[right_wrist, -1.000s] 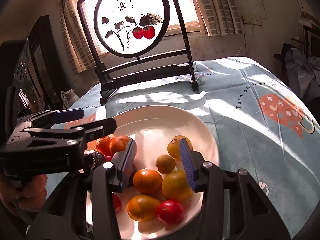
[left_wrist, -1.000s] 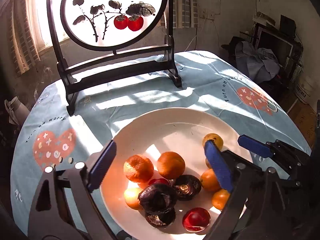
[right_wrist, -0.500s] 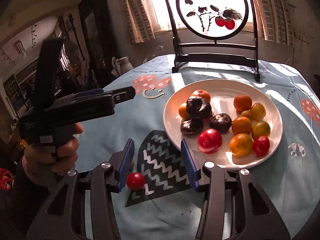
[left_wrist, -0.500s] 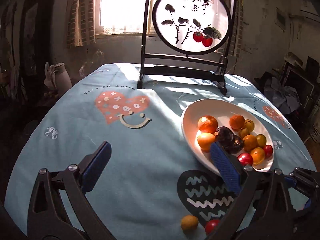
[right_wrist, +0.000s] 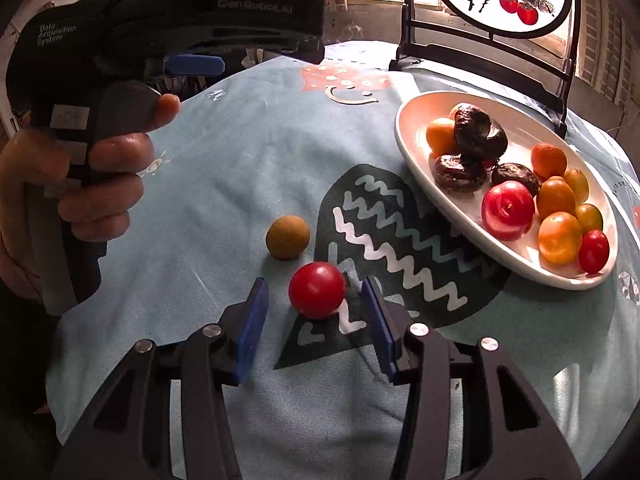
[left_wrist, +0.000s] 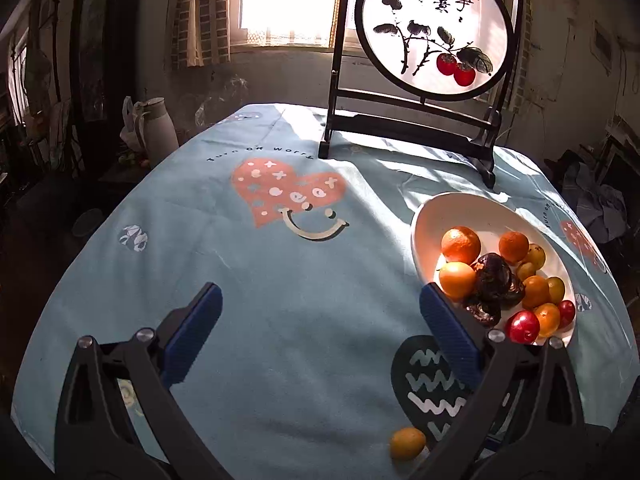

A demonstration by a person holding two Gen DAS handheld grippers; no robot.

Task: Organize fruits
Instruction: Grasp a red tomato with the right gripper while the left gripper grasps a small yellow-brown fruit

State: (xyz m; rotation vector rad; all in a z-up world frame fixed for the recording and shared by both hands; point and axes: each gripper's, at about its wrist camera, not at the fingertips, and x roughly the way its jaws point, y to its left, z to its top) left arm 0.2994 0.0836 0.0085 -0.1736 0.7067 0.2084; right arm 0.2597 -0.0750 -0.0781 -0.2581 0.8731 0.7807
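Right gripper (right_wrist: 316, 300): fingers spread, the red tomato (right_wrist: 317, 289) between them on the tablecloth (right_wrist: 224, 184), untouched. Yellow fruit (right_wrist: 287, 237) lies just beyond, left. Left gripper (left_wrist: 320, 316): fingers spread wide, empty. White plate (right_wrist: 516, 120) of fruit sits far right.

Harsh sunlight through the blown-out bright rear window (left_wrist: 286, 0), striping the pale blue printed tablecloth (left_wrist: 280, 280); dim room corners, sharp focus, fisheye-curved edges.

My right gripper (right_wrist: 316, 308) jaws straddle red tomato (right_wrist: 317, 289), not touching; yellow fruit (right_wrist: 287, 237) at 11 o'clock, plate (right_wrist: 412, 148) at 2.
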